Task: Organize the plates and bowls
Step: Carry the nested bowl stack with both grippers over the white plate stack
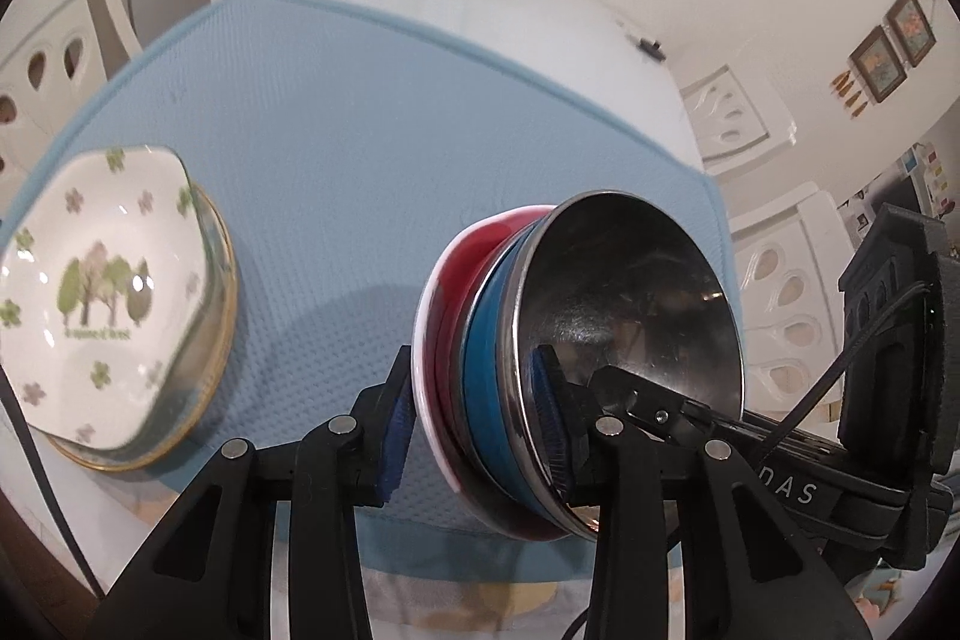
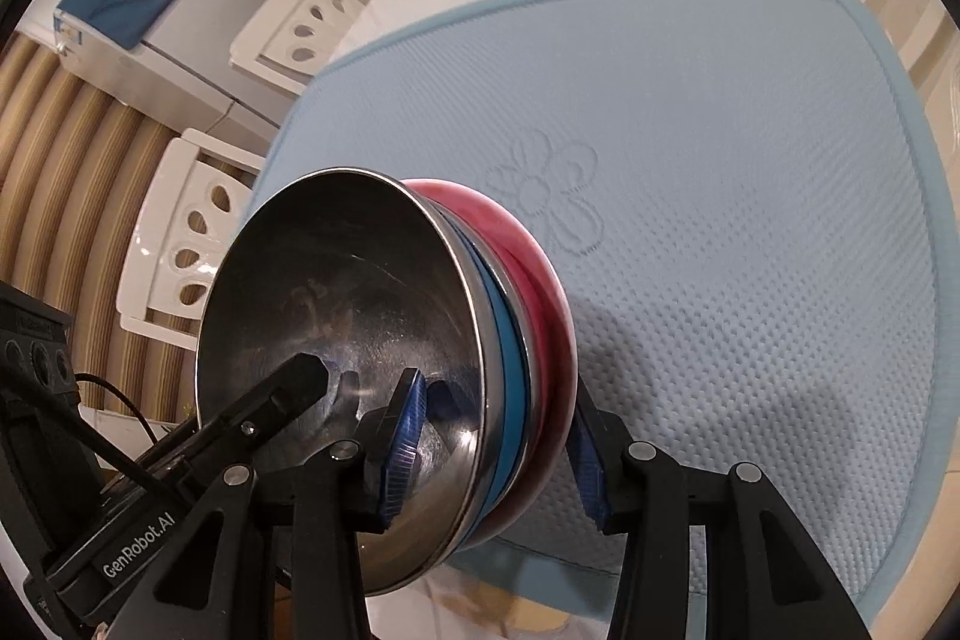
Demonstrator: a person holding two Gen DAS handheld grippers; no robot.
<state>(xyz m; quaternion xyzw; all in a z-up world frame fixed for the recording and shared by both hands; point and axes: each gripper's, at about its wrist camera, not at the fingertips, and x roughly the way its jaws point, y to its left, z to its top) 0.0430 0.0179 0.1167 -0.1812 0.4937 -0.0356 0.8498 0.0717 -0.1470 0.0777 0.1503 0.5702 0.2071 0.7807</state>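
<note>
While angled downward, both grippers, left gripper (image 1: 477,430) and right gripper (image 2: 498,451), clamp bowl stack (image 1: 510,340).

The black gripper body (image 2: 138,544) in the right wrist view says "GenRobot.AI". In the left wrist view, the other gripper's black body (image 1: 792,490) shows "DAS". The plate (image 1: 102,304) has words too blurry to read.

Nested bowls (image 1: 576,340) held on edge over the table mat (image 1: 360,130), a square dish (image 1: 102,292) on plates (image 1: 219,316) to their left
</note>
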